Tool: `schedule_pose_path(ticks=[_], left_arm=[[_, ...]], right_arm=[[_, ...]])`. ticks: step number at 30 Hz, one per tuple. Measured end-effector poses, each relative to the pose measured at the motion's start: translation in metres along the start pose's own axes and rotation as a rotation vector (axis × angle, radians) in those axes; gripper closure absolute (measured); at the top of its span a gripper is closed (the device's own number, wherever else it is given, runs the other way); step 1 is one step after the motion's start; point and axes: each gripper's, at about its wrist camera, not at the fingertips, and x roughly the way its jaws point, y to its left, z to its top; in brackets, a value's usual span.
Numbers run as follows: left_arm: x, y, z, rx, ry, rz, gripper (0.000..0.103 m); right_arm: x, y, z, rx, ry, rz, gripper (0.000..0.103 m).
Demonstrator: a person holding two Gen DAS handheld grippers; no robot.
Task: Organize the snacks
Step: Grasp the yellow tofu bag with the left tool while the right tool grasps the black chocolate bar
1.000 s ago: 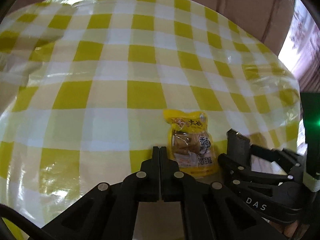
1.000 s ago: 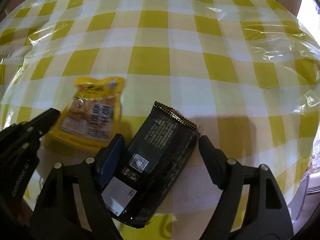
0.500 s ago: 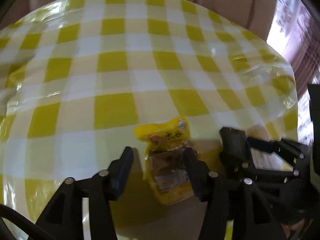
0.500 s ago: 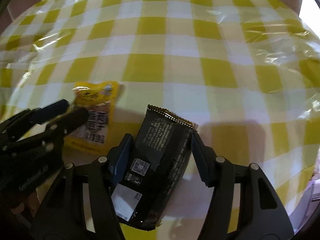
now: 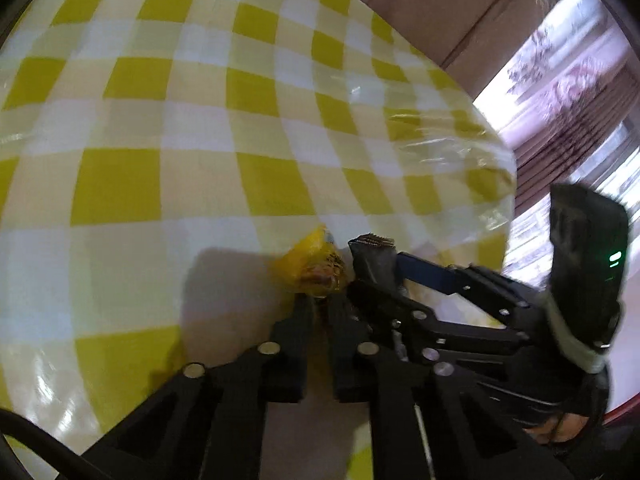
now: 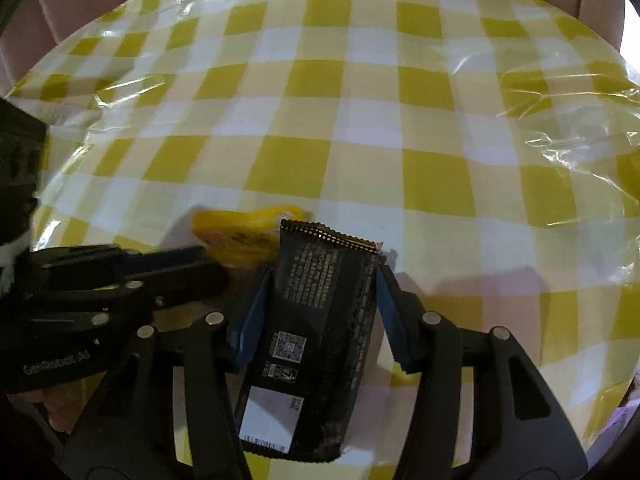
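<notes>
I have both hand-held grippers down over the round table [image 6: 360, 128] with its yellow-and-white checked plastic cover, and I place everything against the black foil snack packet [image 6: 316, 320] lying near the table's close edge. My right gripper [image 6: 320, 280] straddles that packet: its 2 blue-padded fingers [image 6: 252, 320] sit against the packet's long sides, the jaws having just been closing in on it, and the pads look pressed to the foil. The packet's crimped top edge points away from me and its white label end lies toward the gripper body. Just left of the black packet, touching its top corner, is the small yellow snack pouch [image 5: 314, 266], crumpled and blurred. My left gripper [image 5: 318, 300] has its jaws drawn narrow, pinching the near end of that yellow pouch. In the left wrist view my right gripper's [image 5: 376, 280] black linkage lies just right of the pouch.
</notes>
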Motion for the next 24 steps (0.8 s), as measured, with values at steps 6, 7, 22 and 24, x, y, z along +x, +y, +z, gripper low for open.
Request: schedule_pose_path(ticks=[6, 7, 22, 24], left_arm=[[0.011, -0.011, 0.0, -0.055, 0.025, -0.06, 0.098], [0.013, -0.014, 0.001, -0.061, 0.026, -0.068, 0.098], [0.075, -0.043, 0.025, -0.04, 0.073, -0.063, 0.091], [0.069, -0.046, 0.021, -0.026, 0.056, -0.063, 0.091]], right_arm=[[-0.002, -0.019, -0.007, 0.047, 0.023, 0.022, 0.047], [-0.003, -0.024, -0.008, 0.058, 0.026, 0.025, 0.047], [0.003, -0.064, -0.014, 0.126, 0.061, 0.042, 0.047], [-0.001, -0.064, -0.014, 0.129, 0.055, 0.042, 0.047]])
